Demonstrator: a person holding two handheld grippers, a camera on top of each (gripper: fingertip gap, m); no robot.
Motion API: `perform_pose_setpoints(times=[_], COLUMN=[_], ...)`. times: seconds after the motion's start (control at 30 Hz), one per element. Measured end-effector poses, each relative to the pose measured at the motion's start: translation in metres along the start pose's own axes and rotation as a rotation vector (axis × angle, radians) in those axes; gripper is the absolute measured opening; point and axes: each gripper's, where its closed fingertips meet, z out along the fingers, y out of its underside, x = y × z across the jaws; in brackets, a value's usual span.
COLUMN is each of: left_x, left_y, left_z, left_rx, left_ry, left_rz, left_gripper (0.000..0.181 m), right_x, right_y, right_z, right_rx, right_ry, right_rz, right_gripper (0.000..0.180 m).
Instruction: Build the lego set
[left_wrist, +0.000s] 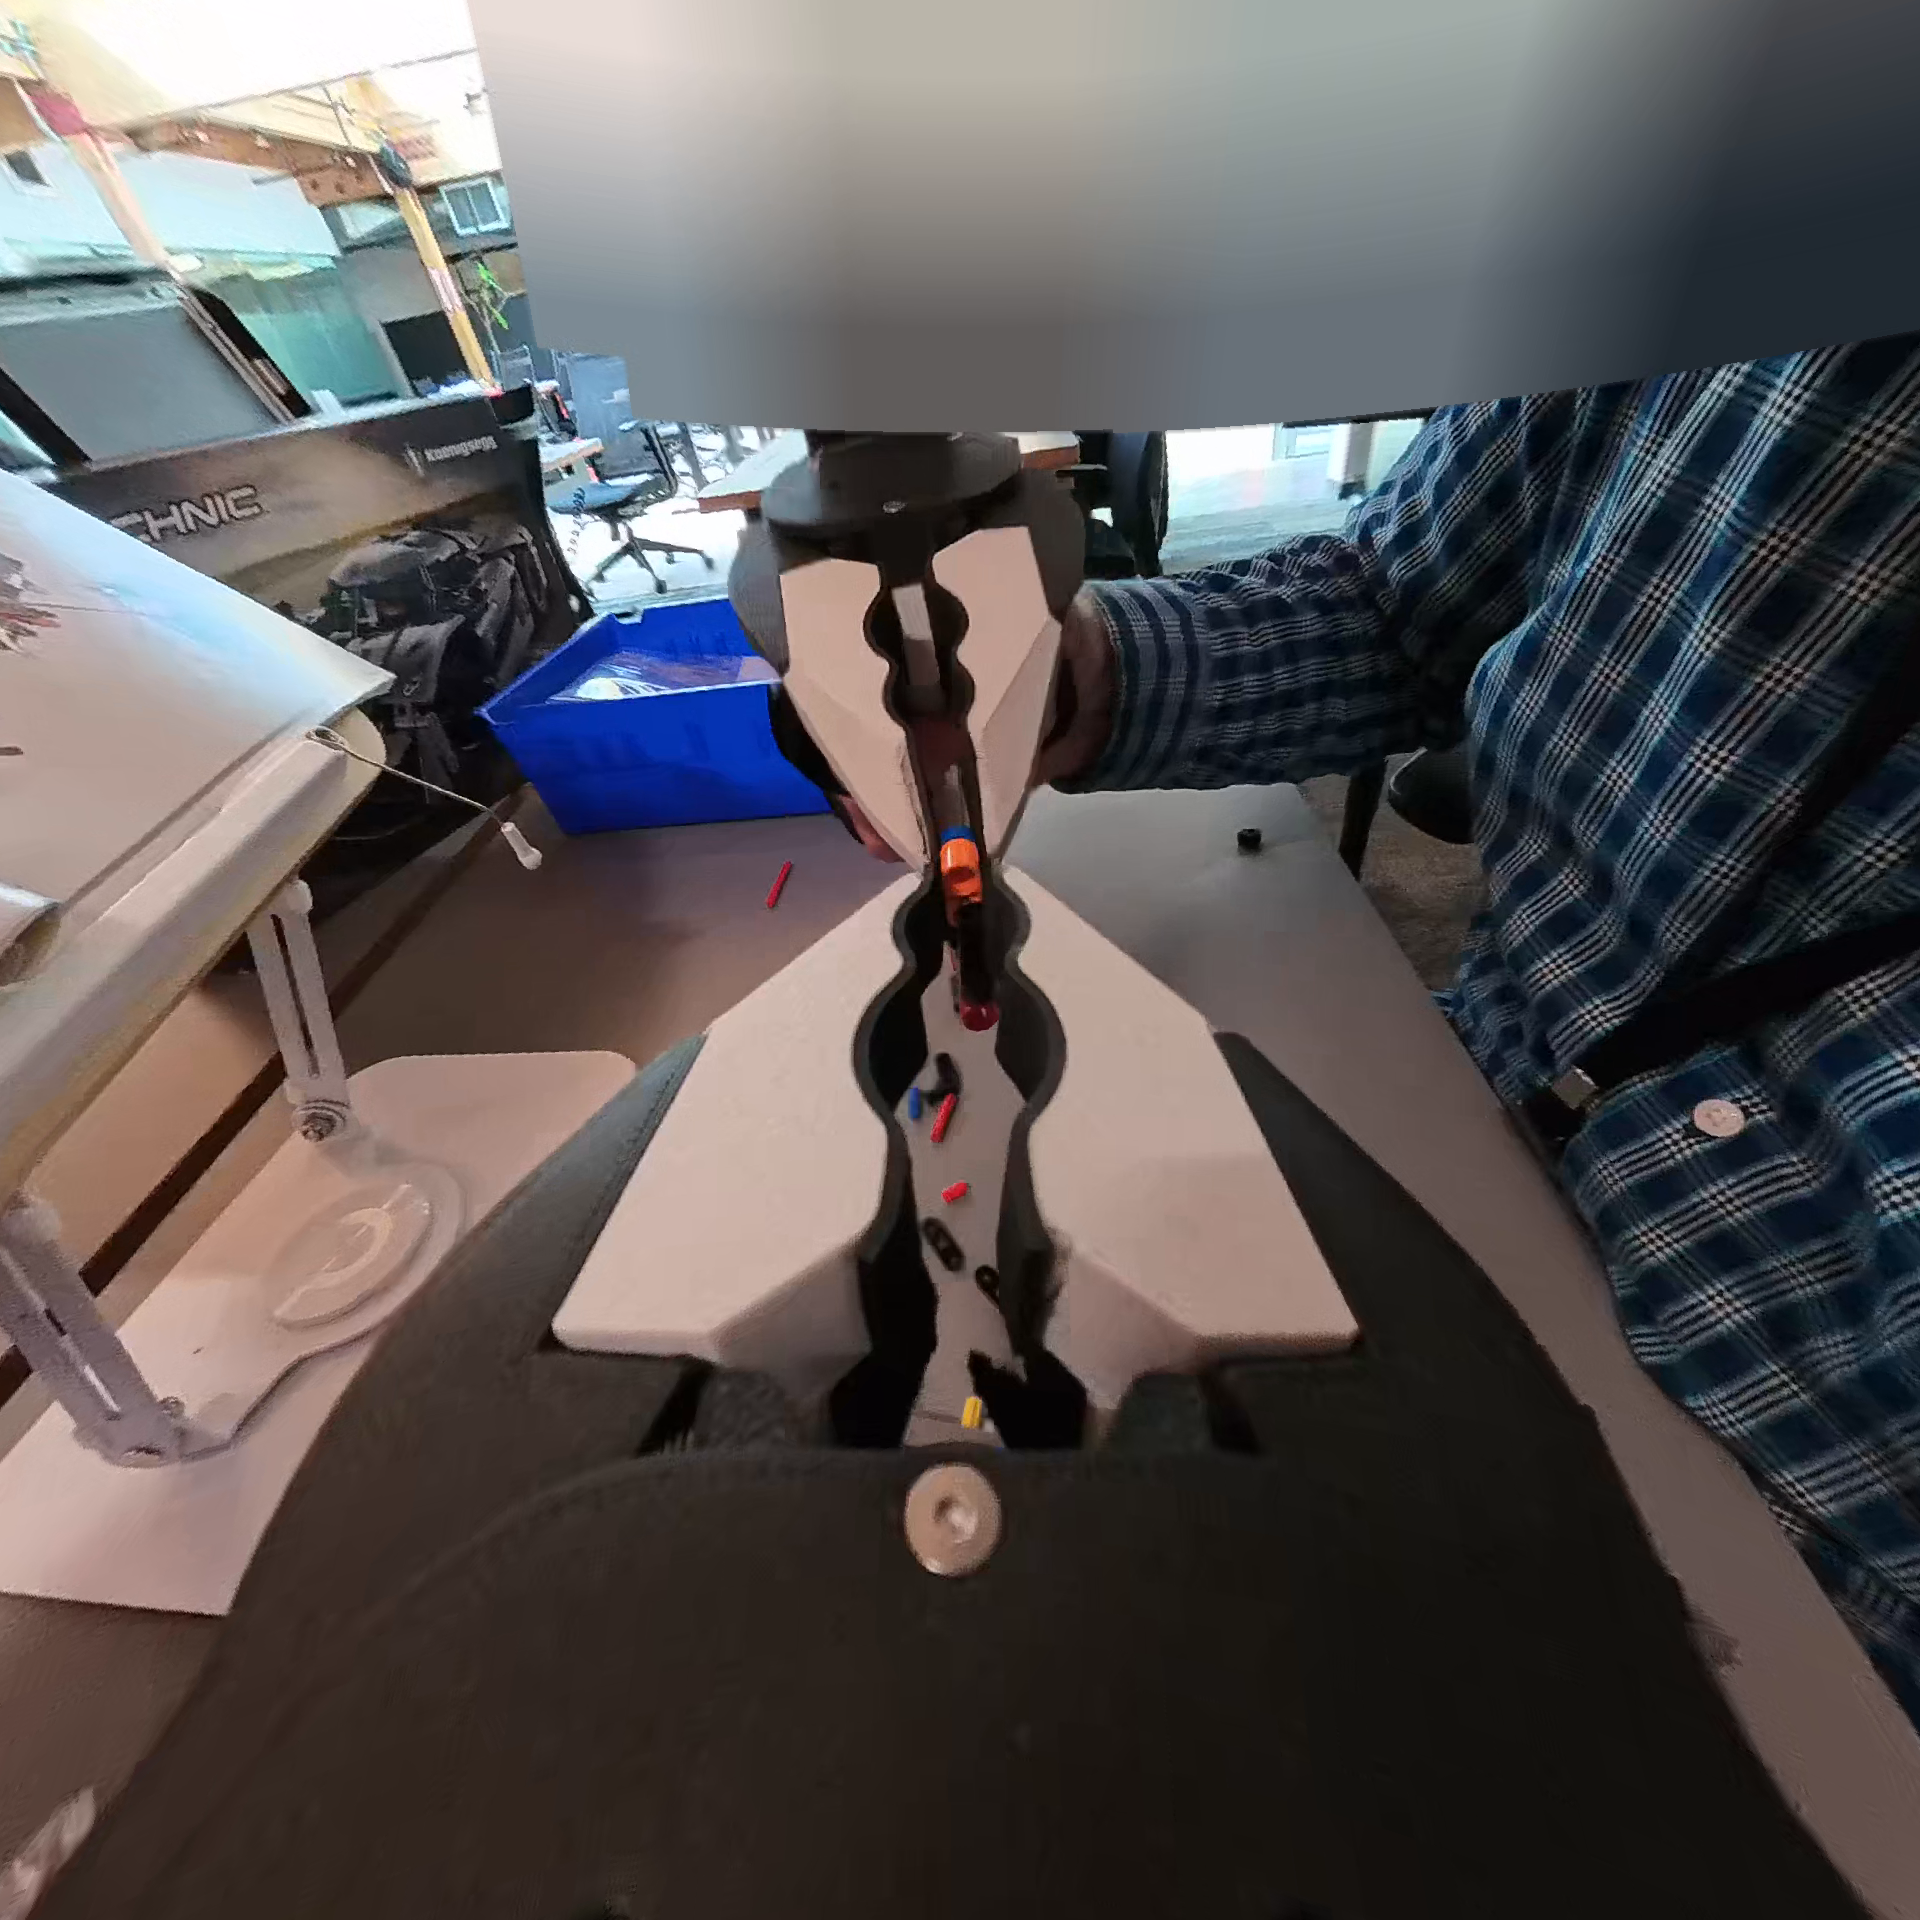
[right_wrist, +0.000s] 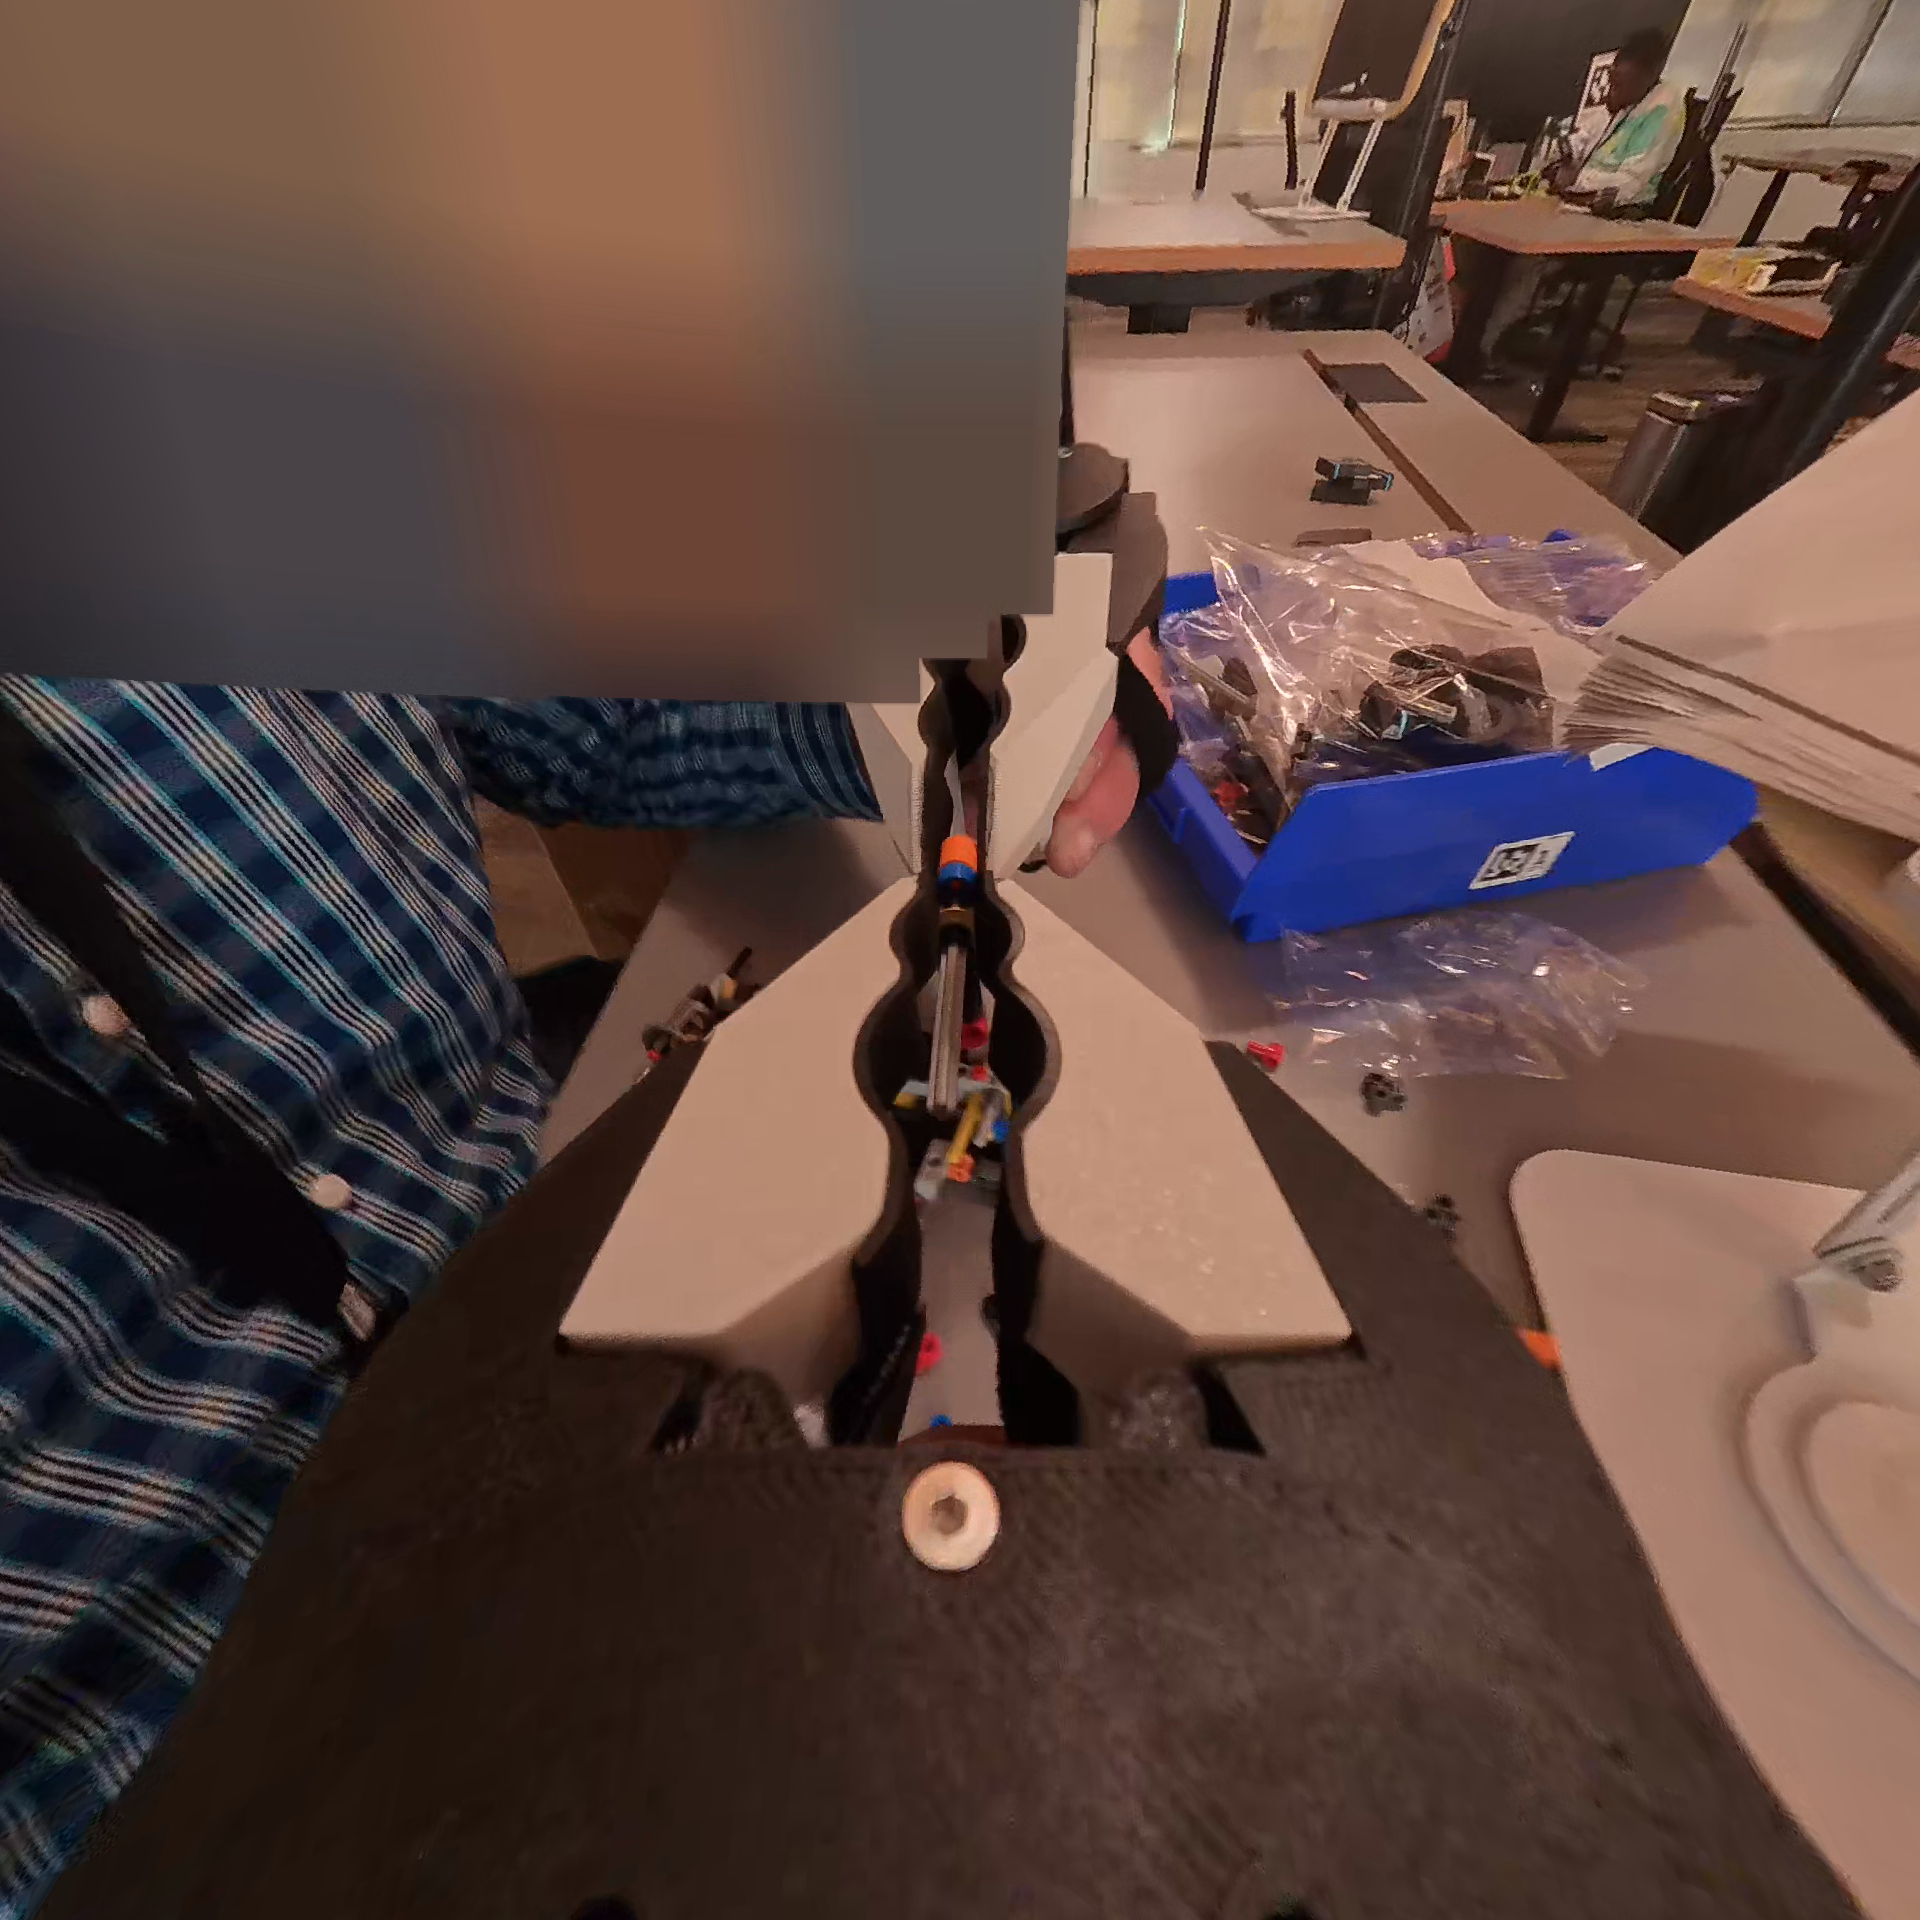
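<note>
My two grippers meet tip to tip above the grey table. My left gripper is shut on a black lego rod with a red end. My right gripper is shut on a grey axle assembly with small yellow, blue and red parts at its near end. An orange-and-blue connector sits where the two held parts meet; it also shows in the right wrist view. The right gripper faces me in the left wrist view, the left gripper in the right wrist view.
A blue bin with plastic bags of parts stands behind; it also shows in the left wrist view. An empty bag lies before it. An instruction booklet rests on a white stand. Loose pins dot the table. A plaid sleeve is close. The grippers are tip to tip, or close to it.
</note>
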Motion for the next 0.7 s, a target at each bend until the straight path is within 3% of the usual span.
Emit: perform_pose_setpoints(times=[0.1, 0.27, 0.7], left_x=[0.0023, 0.0043, 0.0003], left_y=[-0.0022, -0.005, -0.0034], left_z=[-0.0016, -0.0003, 0.0027], left_rx=[-0.017, 0.025, 0.079], left_ry=[-0.018, 0.015, 0.079], left_rz=[0.064, 0.002, -0.156], left_gripper=[0.004, 0.004, 0.006], right_x=[-0.0023, -0.0047, -0.0011], right_y=[-0.0023, -0.0044, -0.0023], right_z=[0.0006, -0.0016, -0.0045], right_rx=[0.071, 0.153, 0.172], right_ry=[-0.024, -0.064, -0.019], right_rz=[0.088, 0.138, 0.142], right_gripper=[0.003, 0.003, 0.003])
